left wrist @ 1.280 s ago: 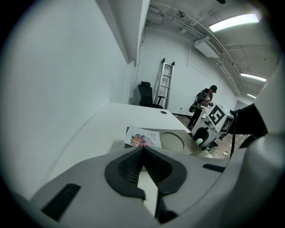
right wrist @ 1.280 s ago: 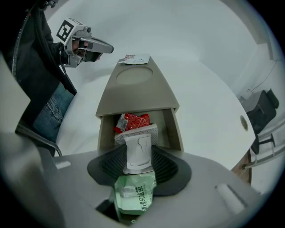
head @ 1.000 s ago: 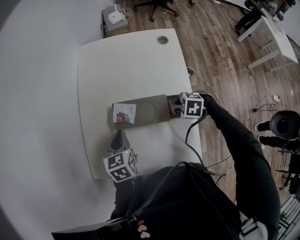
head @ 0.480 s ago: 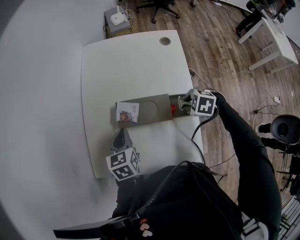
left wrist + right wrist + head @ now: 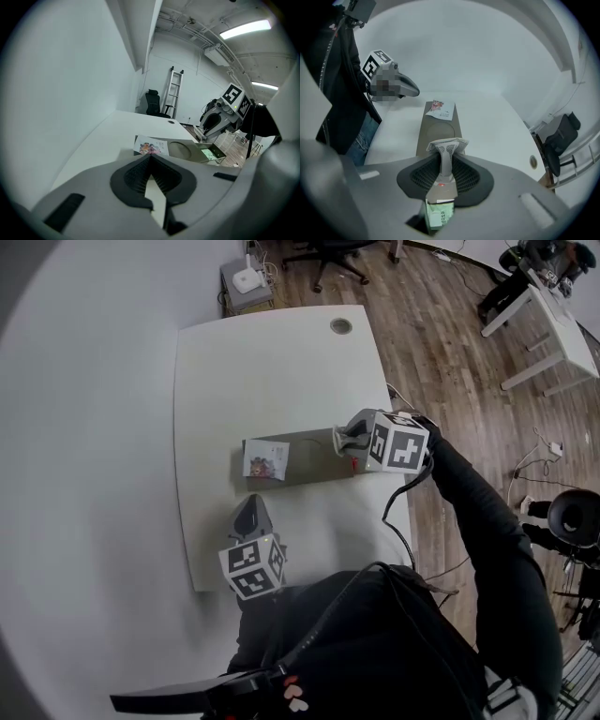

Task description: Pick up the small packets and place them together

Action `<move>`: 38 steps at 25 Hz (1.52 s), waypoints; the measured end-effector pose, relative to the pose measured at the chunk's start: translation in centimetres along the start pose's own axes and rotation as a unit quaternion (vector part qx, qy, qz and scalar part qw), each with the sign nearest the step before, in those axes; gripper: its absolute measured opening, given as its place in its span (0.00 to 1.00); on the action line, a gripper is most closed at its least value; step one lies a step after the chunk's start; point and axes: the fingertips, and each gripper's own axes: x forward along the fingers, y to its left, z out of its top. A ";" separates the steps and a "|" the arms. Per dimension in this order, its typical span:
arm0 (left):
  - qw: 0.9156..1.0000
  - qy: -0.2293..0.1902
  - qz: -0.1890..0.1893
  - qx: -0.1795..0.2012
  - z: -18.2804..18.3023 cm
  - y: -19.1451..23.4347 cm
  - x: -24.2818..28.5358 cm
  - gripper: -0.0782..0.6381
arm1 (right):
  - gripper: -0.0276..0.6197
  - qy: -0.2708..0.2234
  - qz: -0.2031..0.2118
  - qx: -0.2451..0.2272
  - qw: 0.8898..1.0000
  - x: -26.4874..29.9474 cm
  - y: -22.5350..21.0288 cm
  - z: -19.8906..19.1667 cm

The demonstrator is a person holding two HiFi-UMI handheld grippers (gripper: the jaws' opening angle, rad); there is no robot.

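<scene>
Paper-light and limp, likely crushes easily, so grips best by its crimped edge: packet (image 5: 457, 144) clamped in right claw (image 5: 444, 157) near right edge of desk (image 5: 272, 371), left claw (image 5: 150, 159) closed, empty.

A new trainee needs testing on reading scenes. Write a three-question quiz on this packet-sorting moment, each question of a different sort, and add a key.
1. True or false: the right gripper holds nothing.
2. Where does the printed packet lie? A) on the grey tray; B) on a shelf; C) in a drawer.
3. Fill in: the left gripper's jaws stand ___, with nothing between them.
Key: 1 false: its jaws have just been closing and now pinch a small white packet. 2 A. 3 together.
</scene>
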 end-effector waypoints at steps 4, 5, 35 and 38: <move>1.000 -0.003 0.002 -0.004 -0.3 0.6 -0.4 0.11 | 0.17 -0.019 0.002 -0.023 1.000 1.6 0.1 3.7; 1.000 -0.003 0.001 -0.006 -0.4 0.7 -0.5 0.11 | 0.17 -0.024 0.004 -0.027 0.999 2.1 0.1 4.4; 1.000 0.002 -0.006 -0.026 -1.2 3.5 -0.9 0.11 | 0.17 0.010 0.034 -0.082 0.996 9.4 0.6 11.2; 1.000 0.004 -0.007 -0.026 -1.3 3.4 -0.8 0.11 | 0.18 0.008 0.031 -0.079 0.996 9.4 0.5 11.2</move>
